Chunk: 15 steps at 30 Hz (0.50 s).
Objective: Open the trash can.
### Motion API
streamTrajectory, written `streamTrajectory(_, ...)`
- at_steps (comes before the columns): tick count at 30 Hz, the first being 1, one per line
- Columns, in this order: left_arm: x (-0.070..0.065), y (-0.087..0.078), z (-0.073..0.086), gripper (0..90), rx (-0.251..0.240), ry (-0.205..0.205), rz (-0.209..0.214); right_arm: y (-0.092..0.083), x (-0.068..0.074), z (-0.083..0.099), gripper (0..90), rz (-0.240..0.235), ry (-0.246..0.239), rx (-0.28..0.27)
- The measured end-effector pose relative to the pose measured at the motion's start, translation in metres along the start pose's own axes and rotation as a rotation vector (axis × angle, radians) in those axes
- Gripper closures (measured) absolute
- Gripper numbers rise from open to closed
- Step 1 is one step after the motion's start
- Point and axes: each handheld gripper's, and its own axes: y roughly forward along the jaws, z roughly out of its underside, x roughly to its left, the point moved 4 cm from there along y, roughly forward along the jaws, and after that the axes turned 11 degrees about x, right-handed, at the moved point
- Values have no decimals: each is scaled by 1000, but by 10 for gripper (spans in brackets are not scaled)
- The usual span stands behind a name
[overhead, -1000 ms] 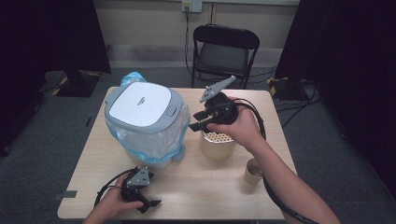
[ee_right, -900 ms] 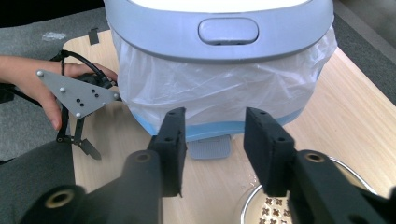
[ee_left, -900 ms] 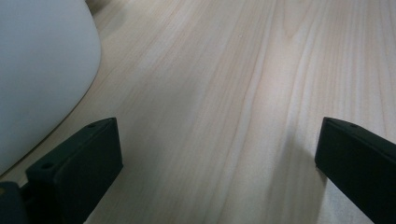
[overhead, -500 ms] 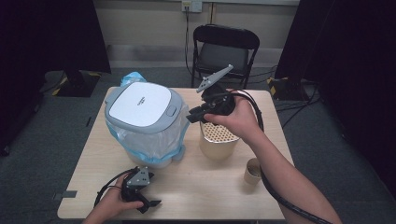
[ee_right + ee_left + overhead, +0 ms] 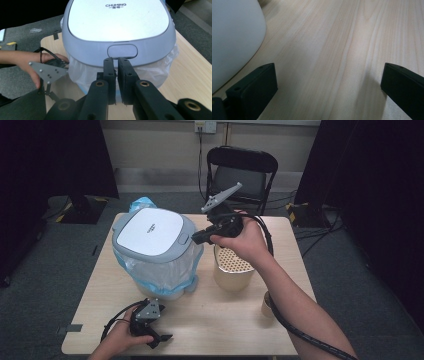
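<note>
Right gripper view: right tongs (image 5: 116,62) together, tips at bin's (image 5: 117,32) latch button (image 5: 122,51); press squarely. Left tongs (image 5: 324,82) apart on surface (image 5: 342,45), near edge.

A grey bin (image 5: 155,251) with its white "CHUMING" lid (image 5: 116,16) closed stands upright on the wooden desk (image 5: 225,320), near the far left corner. A clear, blue-edged liner bag (image 5: 165,270) drapes over its sides. A push button (image 5: 122,51) sits at the lid's front edge.

Bin (image 5: 155,245) left of basket (image 5: 232,270); cup (image 5: 267,305) right.
</note>
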Motion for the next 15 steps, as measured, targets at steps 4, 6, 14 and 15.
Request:
streamTrajectory(4, 0, 0, 0, 0, 1, 0, 0, 7, -1, -6, 875, 10, 5, -9)
streamTrajectory(6, 0, 0, 0, 0, 0, 0, 0, 10, -2, -8, 884, 17, 8, -15)
streamTrajectory(14, 0, 0, 0, 0, 0, 0, 0, 23, -11, -13, 900, 37, 11, -22)
streamTrajectory(15, 0, 0, 0, 0, 0, 0, 0, 24, -12, -13, 900, 35, 10, -24)
